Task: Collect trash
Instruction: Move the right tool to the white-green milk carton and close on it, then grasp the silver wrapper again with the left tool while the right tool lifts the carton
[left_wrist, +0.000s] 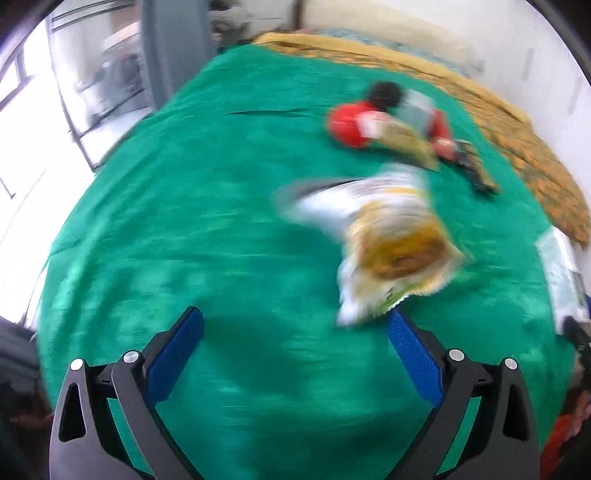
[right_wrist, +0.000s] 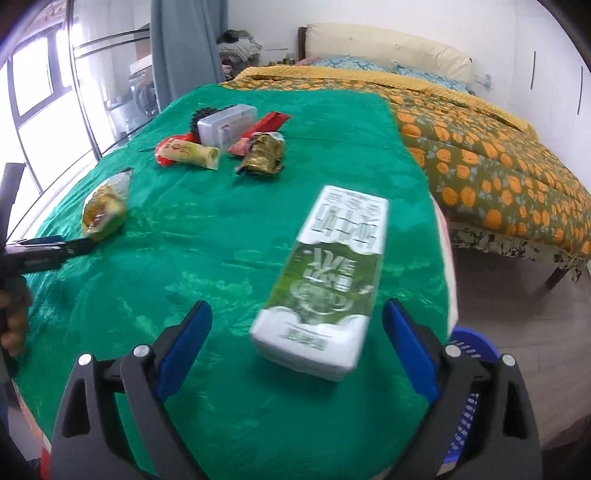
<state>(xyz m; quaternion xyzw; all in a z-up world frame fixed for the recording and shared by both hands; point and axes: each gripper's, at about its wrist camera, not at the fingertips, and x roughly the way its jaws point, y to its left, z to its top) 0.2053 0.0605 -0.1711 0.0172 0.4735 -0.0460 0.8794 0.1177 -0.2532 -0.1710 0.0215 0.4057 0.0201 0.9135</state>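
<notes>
One blue basket (right_wrist: 466, 341), contents hidden

carton (right_wrist: 325, 280) lies on table (right_wrist: 207, 251), near its right edge | snack bag (right_wrist: 103, 212) at far left of table | behind carton: wrappers (right_wrist: 264, 157), box (right_wrist: 225, 125), roll (right_wrist: 188, 152) clustered together | bed (right_wrist: 480, 147) right of table | basket (right_wrist: 472, 347) below table's right edge

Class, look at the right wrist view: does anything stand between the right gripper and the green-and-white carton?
Nothing visible does. The carton lies on the green cloth just ahead of the right gripper, whose jaws stand open and clear of it.
</notes>
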